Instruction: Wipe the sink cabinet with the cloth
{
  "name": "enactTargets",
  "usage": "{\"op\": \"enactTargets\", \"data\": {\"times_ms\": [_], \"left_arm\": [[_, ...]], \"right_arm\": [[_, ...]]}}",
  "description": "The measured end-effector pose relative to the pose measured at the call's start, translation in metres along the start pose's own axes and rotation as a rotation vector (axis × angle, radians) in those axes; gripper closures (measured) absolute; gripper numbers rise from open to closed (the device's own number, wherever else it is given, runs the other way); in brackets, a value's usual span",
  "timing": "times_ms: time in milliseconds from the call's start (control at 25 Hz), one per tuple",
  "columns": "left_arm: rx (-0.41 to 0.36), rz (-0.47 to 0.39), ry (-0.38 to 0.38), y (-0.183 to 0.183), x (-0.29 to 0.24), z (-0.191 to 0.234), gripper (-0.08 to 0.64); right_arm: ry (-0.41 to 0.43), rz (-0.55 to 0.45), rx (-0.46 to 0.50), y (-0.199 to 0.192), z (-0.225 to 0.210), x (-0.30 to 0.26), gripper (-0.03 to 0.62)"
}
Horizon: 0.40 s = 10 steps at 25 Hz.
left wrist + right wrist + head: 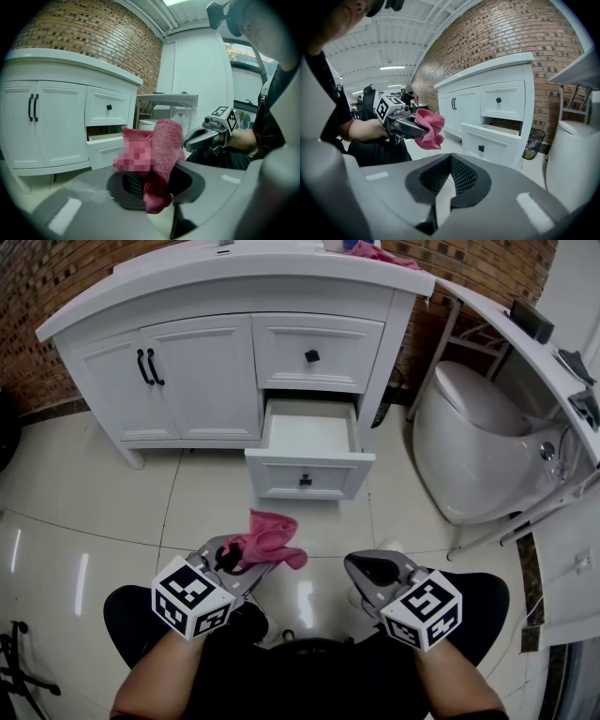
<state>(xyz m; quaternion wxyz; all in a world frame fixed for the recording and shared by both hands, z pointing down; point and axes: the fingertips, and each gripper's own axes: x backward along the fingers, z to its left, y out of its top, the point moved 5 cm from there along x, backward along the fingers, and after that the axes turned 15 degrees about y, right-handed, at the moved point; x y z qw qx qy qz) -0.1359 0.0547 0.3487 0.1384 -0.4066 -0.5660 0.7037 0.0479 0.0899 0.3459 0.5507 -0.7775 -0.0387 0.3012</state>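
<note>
Clamping the pink cloth (269, 538) in our left gripper (247, 562), we hold it above the floor (103, 512), our right gripper (362, 568) beside it, jaws together, empty. Beyond stands the white sink cabinet (202, 371), one drawer (281, 474) open.

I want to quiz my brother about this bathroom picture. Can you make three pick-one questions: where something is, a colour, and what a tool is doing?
1. The open drawer is:
A) right under the shut drawer
B) above it
C) taken right out

2. The door handles are:
A) gold
B) black
C) pink

3. The left tool is:
A) open and empty
B) pulling a handle
C) shut on the pink cloth

Answers:
1 A, it sticks out just below the shut one.
2 B, both look black in the head view.
3 C, the cloth bunches up between its jaws.
</note>
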Motion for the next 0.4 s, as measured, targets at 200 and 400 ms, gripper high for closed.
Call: {"op": "enactTargets", "data": {"times_ms": [200,400], "left_arm": [[0.003,-0.001,-0.001,-0.0006,0.0011,-0.0005,0.459],[0.001,-0.001,0.001,-0.0008,0.002,-0.0001,0.459]], "right_arm": [[0.005,0.003,0.0,0.0002,0.0011,-0.0014,0.586],[0.003,0.007,-0.005,-0.0001,0.0009,-0.0016,0.586]]}}
